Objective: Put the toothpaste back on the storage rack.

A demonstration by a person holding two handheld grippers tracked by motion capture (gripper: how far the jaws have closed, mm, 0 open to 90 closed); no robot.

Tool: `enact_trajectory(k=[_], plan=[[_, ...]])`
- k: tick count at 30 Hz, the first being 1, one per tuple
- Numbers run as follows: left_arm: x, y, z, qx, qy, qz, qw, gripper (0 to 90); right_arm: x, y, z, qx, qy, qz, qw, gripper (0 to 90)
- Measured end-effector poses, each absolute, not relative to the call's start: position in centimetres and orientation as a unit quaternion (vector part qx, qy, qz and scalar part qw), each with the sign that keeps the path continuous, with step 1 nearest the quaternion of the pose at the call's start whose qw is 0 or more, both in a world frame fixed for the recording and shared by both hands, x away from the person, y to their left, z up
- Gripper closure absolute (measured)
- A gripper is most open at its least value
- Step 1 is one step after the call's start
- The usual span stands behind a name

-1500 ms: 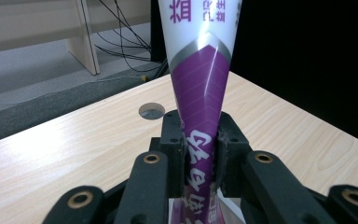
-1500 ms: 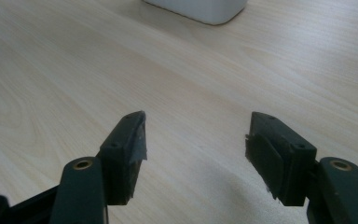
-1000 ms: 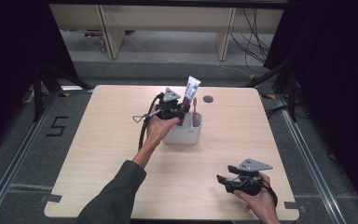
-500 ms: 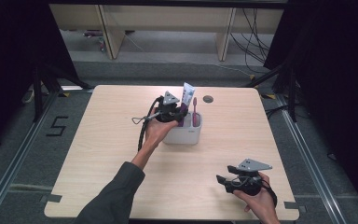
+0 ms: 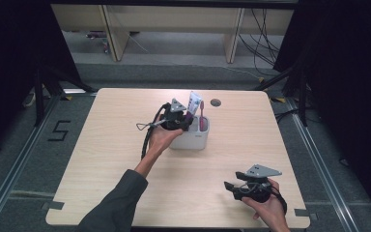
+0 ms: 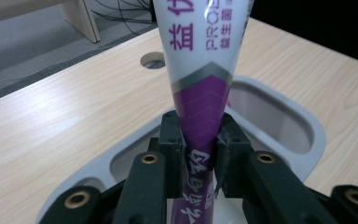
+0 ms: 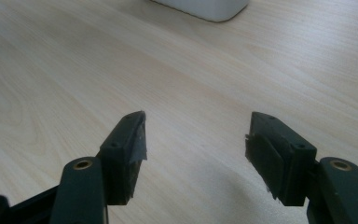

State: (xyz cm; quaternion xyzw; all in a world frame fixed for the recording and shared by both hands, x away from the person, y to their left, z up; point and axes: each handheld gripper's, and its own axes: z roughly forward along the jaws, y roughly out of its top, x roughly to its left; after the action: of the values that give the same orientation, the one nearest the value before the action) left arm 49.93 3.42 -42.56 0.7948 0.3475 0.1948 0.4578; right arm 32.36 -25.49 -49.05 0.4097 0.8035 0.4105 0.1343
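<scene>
Surface: one pale wood-grain table (image 5: 106, 164) with rounded corners and one round cable hole (image 5: 216, 102) near its far edge; grey floor and black curtains surround it.
Holder: one white plastic oblong holder (image 5: 193, 140) with open compartments, standing on the far middle of the table. At least two wells are visible in the left gripper view (image 6: 303, 126); the full count cannot be told.
Tube: one white-and-purple toothpaste tube (image 5: 193, 102) with printed lettering, standing near upright, its lower end down in the holder and its flat crimped end uppermost. In the left gripper view (image 6: 200, 93) the purple part runs down between the jaws.
Toothbrush: one pink-handled toothbrush (image 5: 202, 118), upright in the holder just beside the tube.
Left gripper: one black two-jaw left gripper (image 5: 183, 121), held over the holder. Both pads (image 6: 172, 149) lie against the tube's purple part, so the tube is gripped, although the jaws have just been easing apart slightly with the tube between them.
Right gripper: one black two-jaw right gripper (image 5: 229, 186), resting low near the table's near right corner, well apart from the holder. Its jaws stand wide apart with nothing between them, bare wood visible in the gap (image 7: 193, 140).
Hands: two, one on each gripper; one dark sleeve (image 5: 118, 203) on the left arm.
</scene>
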Motion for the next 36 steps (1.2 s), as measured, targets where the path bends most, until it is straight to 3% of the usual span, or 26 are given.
enact_trajectory(k=[5, 23, 36], plan=[[49.4, 3.6, -41.8, 0.802, 0.344, 0.177, 0.456, 64.4, 32.4, -25.5, -49.1, 0.41, 0.803, 0.41, 0.136, 38.2], [48.2, 5.3, -39.9, 0.798, 0.348, 0.179, 0.459, 51.5, 32.4, -25.4, -49.1, 0.408, 0.802, 0.415, 0.135, 38.0], [47.3, 5.8, -39.3, 0.799, 0.353, 0.173, 0.456, 34.4, 32.5, -25.5, -49.1, 0.407, 0.802, 0.416, 0.135, 37.9]])
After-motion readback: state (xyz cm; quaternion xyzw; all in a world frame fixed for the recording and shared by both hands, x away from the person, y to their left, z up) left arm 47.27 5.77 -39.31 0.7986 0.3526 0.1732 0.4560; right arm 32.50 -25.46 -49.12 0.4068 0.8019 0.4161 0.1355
